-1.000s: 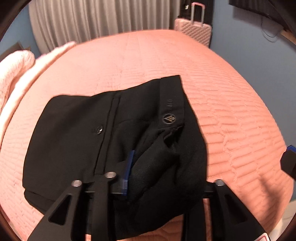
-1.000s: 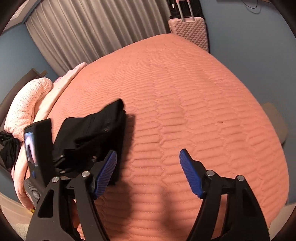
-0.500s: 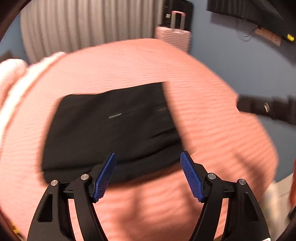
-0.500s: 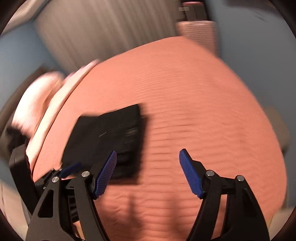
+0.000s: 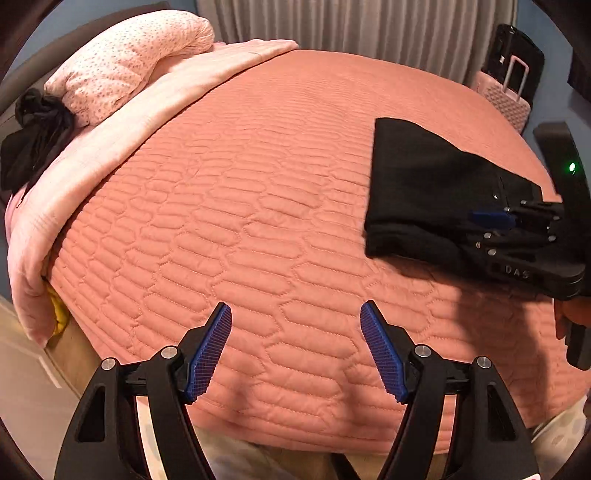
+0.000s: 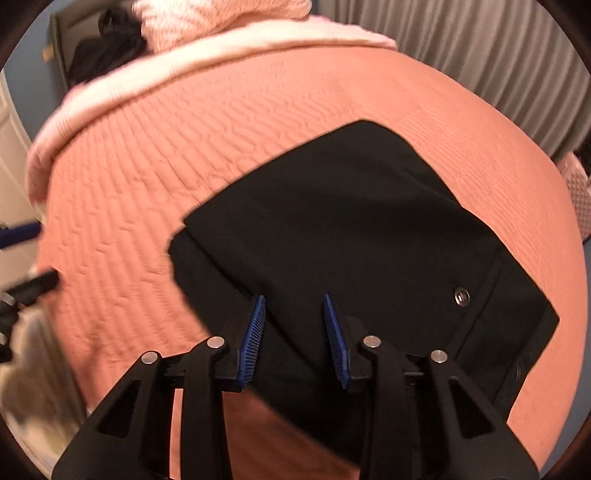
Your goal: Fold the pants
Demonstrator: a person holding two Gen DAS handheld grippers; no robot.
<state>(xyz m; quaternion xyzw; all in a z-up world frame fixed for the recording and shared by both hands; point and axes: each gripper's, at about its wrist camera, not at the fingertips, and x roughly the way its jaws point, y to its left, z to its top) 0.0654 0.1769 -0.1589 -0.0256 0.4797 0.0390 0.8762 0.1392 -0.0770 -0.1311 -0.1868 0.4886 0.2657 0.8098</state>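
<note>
Far left in the left wrist view: a black cloth bundle (image 5: 33, 136) against a speckled pink pillow (image 5: 125, 62), both at the head of the bed. Next to them, a pale pink blanket (image 5: 110, 147) draped along the bed's left edge and hanging over its corner. Across the middle, a salmon quilted bedspread (image 5: 258, 203), bare under the left gripper (image 5: 295, 343). Released, that gripper: blue pads wide apart after just opening, nothing between them, only quilt below. Behind the bed, grey curtains (image 5: 369, 26). Further right, the pants (image 5: 424, 184), black, folded into a compact rectangle, lying flat on the right part of the bedspread, well apart from the left gripper. Beyond them, at the bed's far corner, a pink suitcase (image 5: 506, 99) standing upright by the wall. Seen from the right wrist view, the same folded pants filling the centre, one corner toward the curtains, a round metal button (image 6: 461, 296) near the right side, layered edges showing along the left. At the near edge of the stack, the right gripper (image 6: 293, 299), fingers reaching in over it, jaws narrowed after just closing, black fabric between the two blue pads. Cannot tell whether the pads press on the cloth yet or merely flank it.
</note>
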